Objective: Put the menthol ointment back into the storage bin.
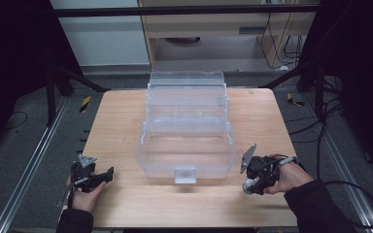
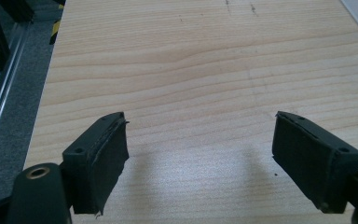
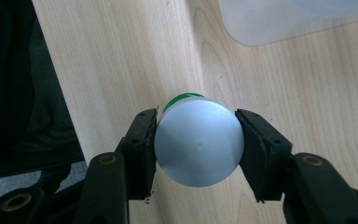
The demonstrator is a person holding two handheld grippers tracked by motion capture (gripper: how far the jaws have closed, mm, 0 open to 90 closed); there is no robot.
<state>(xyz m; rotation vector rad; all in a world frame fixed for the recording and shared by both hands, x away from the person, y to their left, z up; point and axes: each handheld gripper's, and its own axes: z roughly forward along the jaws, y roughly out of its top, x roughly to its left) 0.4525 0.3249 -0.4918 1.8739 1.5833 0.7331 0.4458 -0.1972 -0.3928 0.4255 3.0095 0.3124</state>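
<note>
We see the right gripper (image 3: 196, 140) clamped on a small can (image 3: 198, 140), its two black jaws pressing the can's rounded sides from left and right. In the right gripper view the can's flat silver end faces the camera and a thin green band shows along its far edge, above the light wood of the counter (image 3: 121, 56). In the high view the right gripper (image 1: 251, 183) sits near the counter's front right corner, held by the person's right hand (image 1: 291, 177), with the can (image 1: 248, 187) pointing down and towards the front edge; we cannot tell whether it touches the wood.

In the middle of the counter (image 1: 121, 126) stands a clear plastic storage box (image 1: 187, 126), opened out in stepped tiers that rise towards the far side, with a clear latch at the middle of its near wall. The can is just to the right of the box's near right corner and apart from it. A rounded corner of the same box (image 3: 279, 23) shows at the top of the right gripper view.

The left gripper (image 1: 104, 174) is held by the person's left hand (image 1: 85, 196) near the front left corner, well apart from the box. In the left gripper view the left gripper (image 2: 200, 154) has its jaws spread wide, with bare wood between them.
</note>
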